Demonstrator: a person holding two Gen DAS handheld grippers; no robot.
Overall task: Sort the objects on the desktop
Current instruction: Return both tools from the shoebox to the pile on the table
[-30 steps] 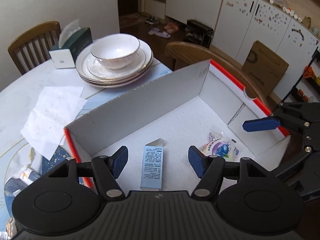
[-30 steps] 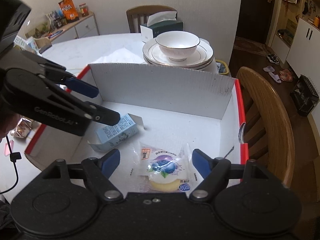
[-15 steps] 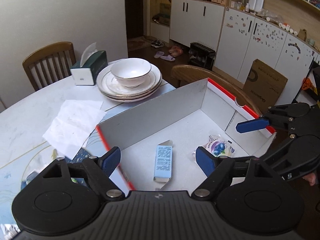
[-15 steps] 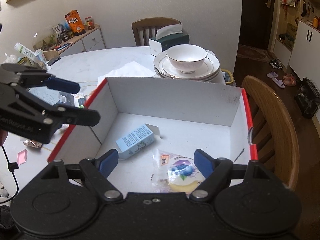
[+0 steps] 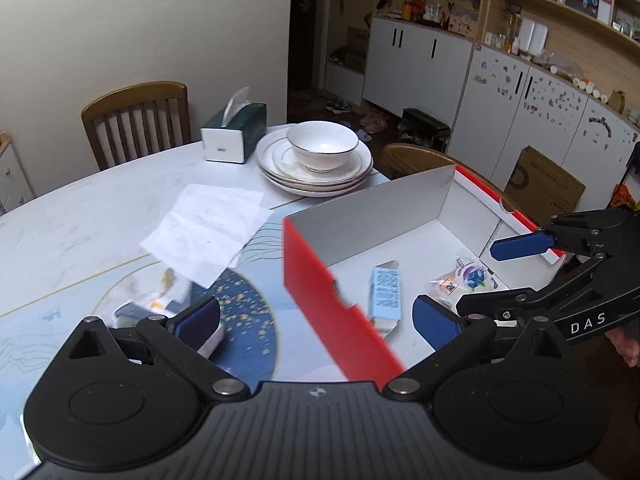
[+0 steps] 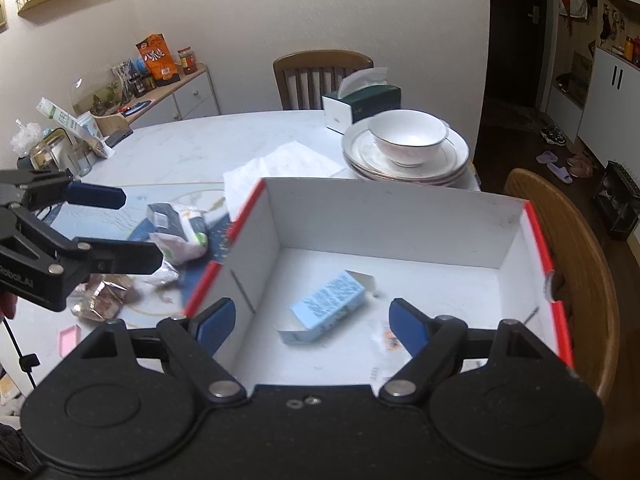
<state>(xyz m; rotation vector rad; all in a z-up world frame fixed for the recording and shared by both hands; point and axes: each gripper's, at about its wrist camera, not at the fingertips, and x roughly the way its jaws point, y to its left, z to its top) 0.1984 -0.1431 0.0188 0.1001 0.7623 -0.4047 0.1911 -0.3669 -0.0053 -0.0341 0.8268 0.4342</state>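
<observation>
1. My left gripper [image 5: 316,314] fills the lower part of the left wrist view, straddling the near wall of the red-edged white cardboard box [image 5: 336,304]. Its jaws have just been opening, now stand at full spread and grip nothing. My judgement: it has let go and is free for the next pick.

2. Loose crumpled snack wrappers [image 6: 176,236] lie at centre left of the right wrist view, on the white marble-patterned round table [image 6: 192,148], outside the box. I judge these unsorted; they sit on the left gripper's side.

3. The pale blue rectangular carton [image 6: 326,306] lies flat on the box floor, lower centre of the right wrist view. Its long axis runs diagonally, lower left to upper right, with an opened end flap at each end. In the left wrist view it runs nearly straight up the frame.

4. The clear plastic snack packet with a blueberry print [image 5: 466,278] lies flat just beside the carton, right of centre in the left wrist view. Both are placed as sorted.

5. My right gripper [image 6: 312,326] hangs over the box, lower centre of its own view, jaws wide apart, empty.
</observation>
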